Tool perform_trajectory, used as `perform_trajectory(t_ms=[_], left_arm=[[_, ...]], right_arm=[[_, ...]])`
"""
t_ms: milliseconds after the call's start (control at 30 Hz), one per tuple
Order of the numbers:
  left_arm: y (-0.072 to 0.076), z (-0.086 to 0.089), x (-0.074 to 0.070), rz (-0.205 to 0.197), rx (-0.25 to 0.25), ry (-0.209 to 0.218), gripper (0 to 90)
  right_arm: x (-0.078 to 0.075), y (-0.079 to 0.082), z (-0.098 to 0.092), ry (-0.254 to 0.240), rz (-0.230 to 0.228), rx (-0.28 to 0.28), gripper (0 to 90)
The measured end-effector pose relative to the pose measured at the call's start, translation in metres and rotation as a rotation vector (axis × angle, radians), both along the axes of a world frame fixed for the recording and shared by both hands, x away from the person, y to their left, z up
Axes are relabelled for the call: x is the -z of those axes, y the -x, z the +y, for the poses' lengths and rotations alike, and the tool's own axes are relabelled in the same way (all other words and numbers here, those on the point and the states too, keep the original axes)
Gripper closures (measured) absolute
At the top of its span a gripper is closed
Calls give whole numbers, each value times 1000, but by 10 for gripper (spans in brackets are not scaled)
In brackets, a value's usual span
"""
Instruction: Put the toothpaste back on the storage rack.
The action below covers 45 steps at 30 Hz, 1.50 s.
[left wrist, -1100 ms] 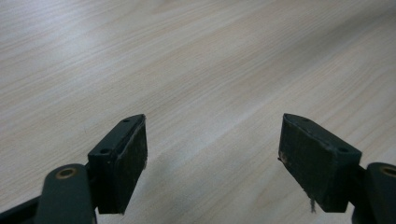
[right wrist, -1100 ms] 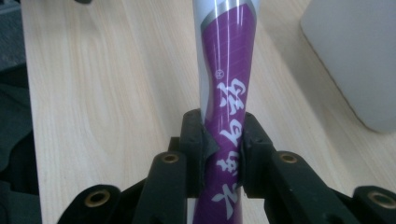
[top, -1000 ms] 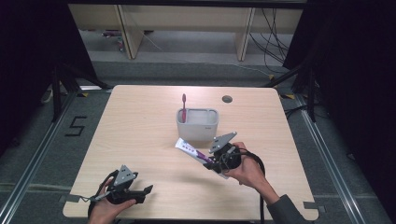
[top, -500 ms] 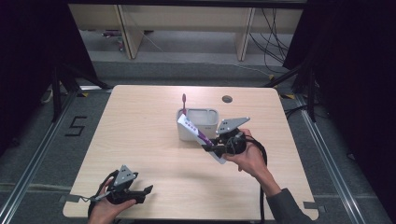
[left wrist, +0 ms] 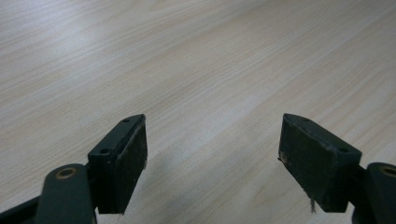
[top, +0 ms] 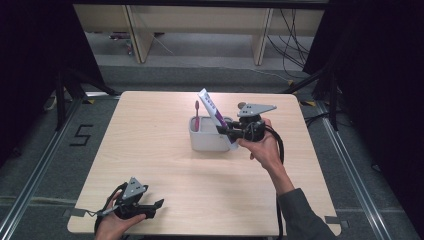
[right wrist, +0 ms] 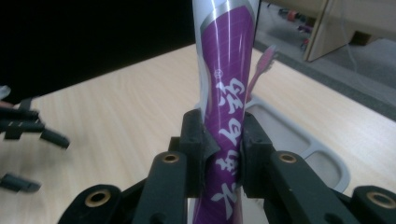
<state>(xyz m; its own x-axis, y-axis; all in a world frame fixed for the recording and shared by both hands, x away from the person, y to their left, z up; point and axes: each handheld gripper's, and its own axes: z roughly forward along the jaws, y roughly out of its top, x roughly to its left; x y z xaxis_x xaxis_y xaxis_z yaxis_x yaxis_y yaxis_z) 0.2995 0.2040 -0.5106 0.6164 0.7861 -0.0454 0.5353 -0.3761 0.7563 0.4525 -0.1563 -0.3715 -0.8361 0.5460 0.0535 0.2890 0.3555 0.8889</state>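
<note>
Your toothpaste tube (top: 214, 112) — white with a purple panel and white lettering — sits pinched mid-body in your right gripper (top: 223, 131), tilted up and leaning left over the grey holder (top: 206, 141). That holder stands mid-table — a pink toothbrush (top: 197, 116) upright in its left compartment.
</note>
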Motion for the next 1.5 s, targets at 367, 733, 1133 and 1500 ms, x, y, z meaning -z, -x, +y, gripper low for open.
perform_trajectory(t_ms=[367, 733, 1133, 1500], left_arm=[[0, -1, 0, 6, 4, -7, 232], [1, -2, 1, 3, 11, -8, 232], [2, -3, 2, 11, 14, -16, 232], [2, -3, 2, 9, 23, -27, 232]], right_arm=[[2, -26, 8, -95, -26, 72, 757], [15, -48, 20, -135, -32, 136, 757], [23, -63, 31, -157, -44, 195, 756], [31, -67, 37, -163, -24, 230, 755]])
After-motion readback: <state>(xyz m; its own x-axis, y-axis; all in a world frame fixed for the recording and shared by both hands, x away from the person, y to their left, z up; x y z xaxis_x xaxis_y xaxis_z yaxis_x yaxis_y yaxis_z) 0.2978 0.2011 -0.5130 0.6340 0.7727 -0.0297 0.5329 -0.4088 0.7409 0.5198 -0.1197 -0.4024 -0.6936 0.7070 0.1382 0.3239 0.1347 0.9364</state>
